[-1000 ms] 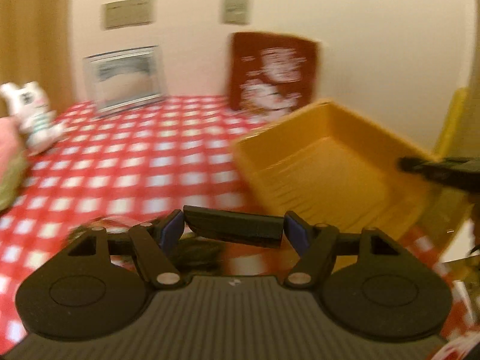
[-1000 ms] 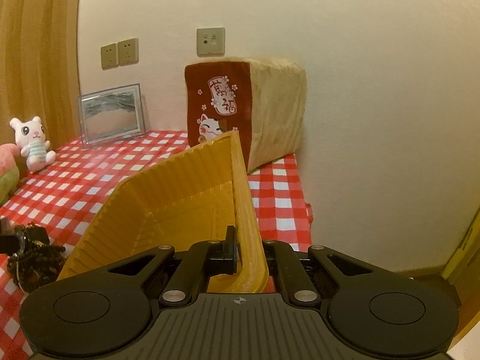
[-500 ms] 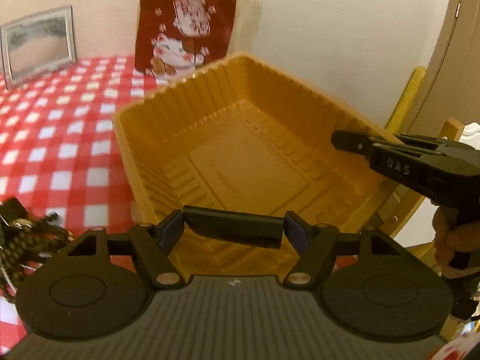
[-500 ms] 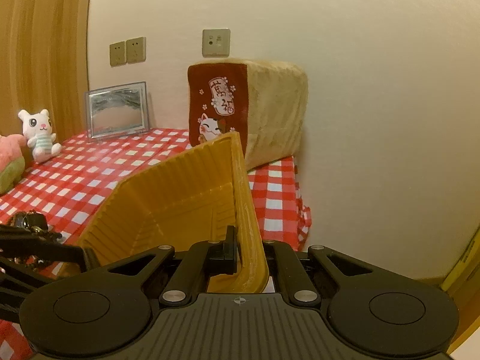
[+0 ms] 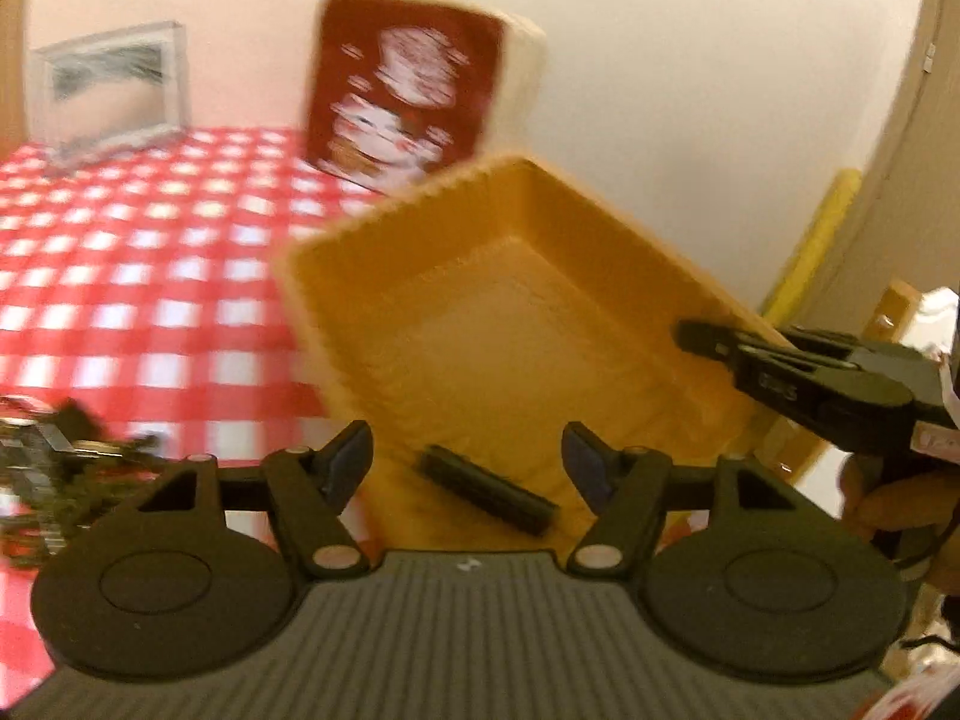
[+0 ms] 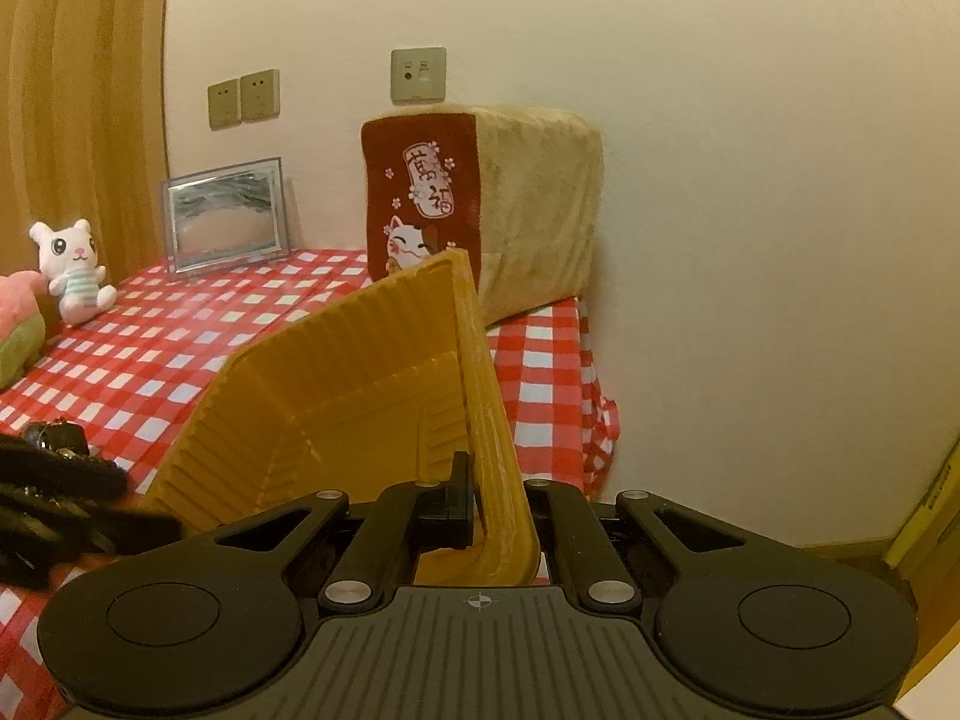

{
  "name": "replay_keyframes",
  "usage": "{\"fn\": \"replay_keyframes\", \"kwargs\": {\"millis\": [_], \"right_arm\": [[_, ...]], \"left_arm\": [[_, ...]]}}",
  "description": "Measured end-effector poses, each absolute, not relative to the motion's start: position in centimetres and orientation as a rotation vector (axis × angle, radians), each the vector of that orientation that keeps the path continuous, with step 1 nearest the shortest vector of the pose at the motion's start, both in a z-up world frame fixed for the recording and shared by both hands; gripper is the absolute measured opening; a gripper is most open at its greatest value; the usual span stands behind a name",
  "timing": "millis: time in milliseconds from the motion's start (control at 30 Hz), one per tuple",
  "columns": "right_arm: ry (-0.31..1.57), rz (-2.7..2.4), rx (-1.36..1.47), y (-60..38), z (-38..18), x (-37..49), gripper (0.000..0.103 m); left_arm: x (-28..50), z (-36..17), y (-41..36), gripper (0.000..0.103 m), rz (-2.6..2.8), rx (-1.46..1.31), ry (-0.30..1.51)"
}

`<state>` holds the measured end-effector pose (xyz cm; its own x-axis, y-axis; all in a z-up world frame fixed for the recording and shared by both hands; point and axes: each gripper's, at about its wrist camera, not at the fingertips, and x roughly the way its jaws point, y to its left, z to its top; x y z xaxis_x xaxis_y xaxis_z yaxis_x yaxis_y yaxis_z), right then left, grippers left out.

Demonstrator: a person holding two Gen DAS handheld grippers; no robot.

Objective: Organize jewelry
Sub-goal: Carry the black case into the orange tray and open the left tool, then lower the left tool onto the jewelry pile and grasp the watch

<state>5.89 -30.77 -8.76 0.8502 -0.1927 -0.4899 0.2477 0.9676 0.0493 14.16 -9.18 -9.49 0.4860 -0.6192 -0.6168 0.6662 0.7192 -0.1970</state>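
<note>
Right hand-held gripper: jaws together, clamped on the right-hand wall of the ribbed orange plastic tray. The tray is tilted, its right wall raised, its left side low toward the red-and-white checked worktop. The left wrist view shows the same right unit gripping the tray's right rim, with part of a person's hand on its handle.

Left hand-held gripper: jaws apart with blue pads, closing a little at this moment, nothing pressed between them. It is positioned at the near edge of the tray. A black rectangular bar-shaped case lies loose and slanted on the tray floor near that edge, clear of both pads. This frame is motion-blurred.

A dark tangled heap of beaded jewelry sits on the worktop left of the tray, apart from it; details are too blurred to resolve.

Background, at the wall: a beige plush cushion with red lucky-cat panel, a silver-framed picture, a white plush rabbit at far left.
</note>
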Motion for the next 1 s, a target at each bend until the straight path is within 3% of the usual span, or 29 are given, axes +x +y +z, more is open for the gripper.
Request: {"fn": "replay_keyframes", "kwargs": {"millis": [67,433,667,733,1000], "right_arm": [[0.503,-0.236,0.117,-30.8,-8.7,6.0,0.005],[0.509,-0.245,0.126,-30.7,-8.9,6.2,0.005],[0.513,-0.250,0.121,-30.5,-8.9,6.2,0.005],[0.514,-0.252,0.121,-30.5,-8.9,6.2,0.005],[0.516,-0.253,0.122,-30.4,-8.9,6.2,0.005]], "left_arm": [[14.7,-9.0,-7.3,0.066,-0.712,0.082,0.703],[19.4,-11.1,1.5,0.025,-0.330,0.081,0.799],[20.1,-12.7,2.0,0.016,-0.291,0.103,0.821],[19.9,-12.8,1.9,0.002,-0.292,0.110,0.814],[19.3,-11.6,4.8,0.002,-0.187,0.038,0.761]]}}
